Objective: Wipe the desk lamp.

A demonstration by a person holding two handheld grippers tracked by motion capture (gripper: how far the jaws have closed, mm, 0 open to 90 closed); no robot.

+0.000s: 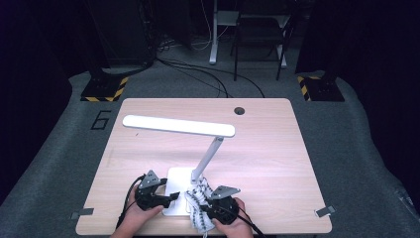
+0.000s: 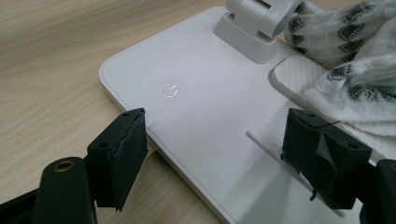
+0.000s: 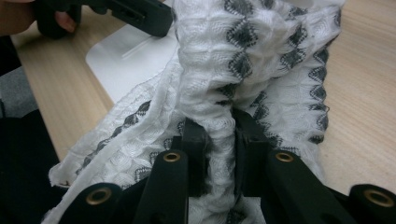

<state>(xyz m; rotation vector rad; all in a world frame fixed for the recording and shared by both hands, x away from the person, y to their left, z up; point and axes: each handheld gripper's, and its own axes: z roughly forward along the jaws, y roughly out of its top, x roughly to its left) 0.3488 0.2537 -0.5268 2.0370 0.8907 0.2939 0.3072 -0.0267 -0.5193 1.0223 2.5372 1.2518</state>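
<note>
A white desk lamp [image 1: 198, 148] stands near on the pale wooden table [image 1: 277, 148]. The left gripper [image 2: 215, 154], jaws apart, straddles its base; the right gripper [image 3: 219, 154] clamps a white, black-patterned cloth [image 3: 243, 60] beside it. Dragging the bunched cloth could snag the stem and tip the lamp.

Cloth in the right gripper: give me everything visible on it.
The cloth is white, crinkled thin fabric with rows of dark grey diamond motifs. It is bunched into a ridge, pinched between the jaws of the right gripper, which is shut on it. Its loose folds drape over the near right corner of the lamp base and onto the wooden table.
</note>
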